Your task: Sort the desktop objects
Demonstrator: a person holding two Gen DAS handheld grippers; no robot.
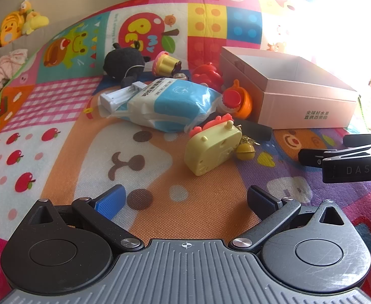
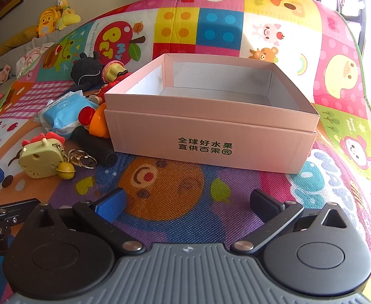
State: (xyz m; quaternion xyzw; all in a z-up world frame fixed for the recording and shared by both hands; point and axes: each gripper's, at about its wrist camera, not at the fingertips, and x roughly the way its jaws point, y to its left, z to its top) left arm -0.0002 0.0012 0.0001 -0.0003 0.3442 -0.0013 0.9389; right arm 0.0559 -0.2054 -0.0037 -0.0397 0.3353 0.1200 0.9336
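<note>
Both tongs stand wide apart and grip nothing. The left tongs (image 1: 186, 200) hover at the bottom of the left wrist view over the colourful play mat (image 1: 58, 101); the right tongs (image 2: 186, 200) sit low in the right wrist view, above the orange face printed on the mat.

The pink box (image 2: 210, 136) lies in the middle of the right wrist view, open at the top, with nothing visible inside it. The things to sort lie in a heap to its left. A yellow toy (image 1: 212, 149) with a red crest and a small yellow bell (image 1: 245, 150) is at the centre of the left wrist view. Above it lies a blue and white tissue pack (image 1: 167, 103), with a white plastic piece (image 1: 120, 95) touching its upper left end. A black plush (image 1: 123, 62) sits further up. An orange toy with a red cap (image 1: 237, 100) touches the box's left wall
</note>
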